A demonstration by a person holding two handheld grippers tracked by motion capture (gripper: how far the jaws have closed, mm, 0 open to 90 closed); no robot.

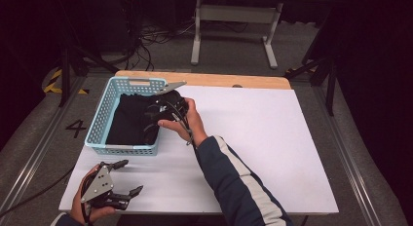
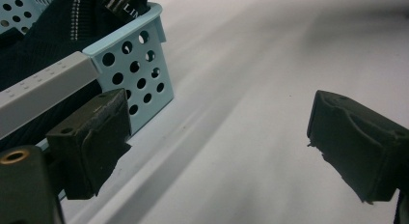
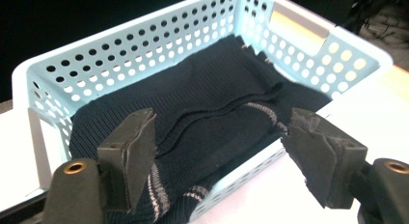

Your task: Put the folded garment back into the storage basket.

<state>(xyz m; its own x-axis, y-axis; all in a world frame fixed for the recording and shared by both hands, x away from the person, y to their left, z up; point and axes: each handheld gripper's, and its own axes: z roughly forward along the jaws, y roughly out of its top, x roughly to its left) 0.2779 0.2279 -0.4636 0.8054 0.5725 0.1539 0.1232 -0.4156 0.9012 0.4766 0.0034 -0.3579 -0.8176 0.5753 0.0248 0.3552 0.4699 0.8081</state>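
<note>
Dark navy knit garment [image 3: 202,108], ribbed, w/ grey stripes at one edge, lies folded & rumpled flat inside light-blue perforated basket [image 1: 97,121], covering its floor; one striped end sits up against basket's near wall.

High view overhead, facing forward-down; both gripper views close, sharing blue basket [image 1: 97,123]
</note>
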